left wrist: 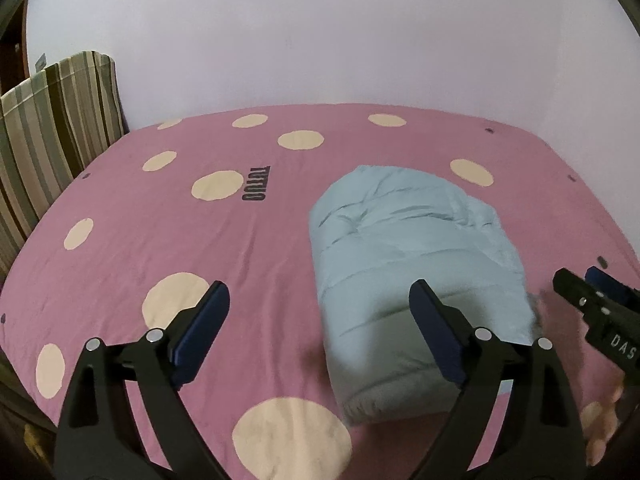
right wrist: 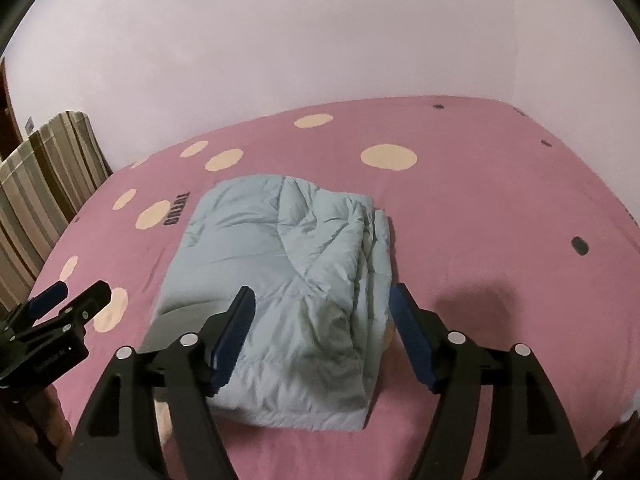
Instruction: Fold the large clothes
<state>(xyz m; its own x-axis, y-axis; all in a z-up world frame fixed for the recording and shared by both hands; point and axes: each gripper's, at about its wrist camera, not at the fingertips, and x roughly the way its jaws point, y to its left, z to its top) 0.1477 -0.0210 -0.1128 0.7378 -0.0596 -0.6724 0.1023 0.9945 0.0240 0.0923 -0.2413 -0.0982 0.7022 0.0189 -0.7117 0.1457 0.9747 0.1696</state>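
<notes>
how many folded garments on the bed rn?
1. A light blue padded garment, folded into a bundle, lies on the pink dotted bedsheet near its front edge, just ahead of both open grippers. Nothing else on the sheet in either view.

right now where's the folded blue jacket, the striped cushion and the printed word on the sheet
folded blue jacket (right wrist: 280, 280): right wrist view, middle of its top panel
striped cushion (left wrist: 52, 128): left wrist view, its front face
printed word (left wrist: 256, 184): left wrist view, middle of the lettering

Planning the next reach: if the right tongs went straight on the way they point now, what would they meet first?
Most likely the folded light blue quilted garment, which fills the gap between the open right tongs. Depth is hard to judge through the fisheye; past it lies only the pink spotted bedsheet.
</notes>
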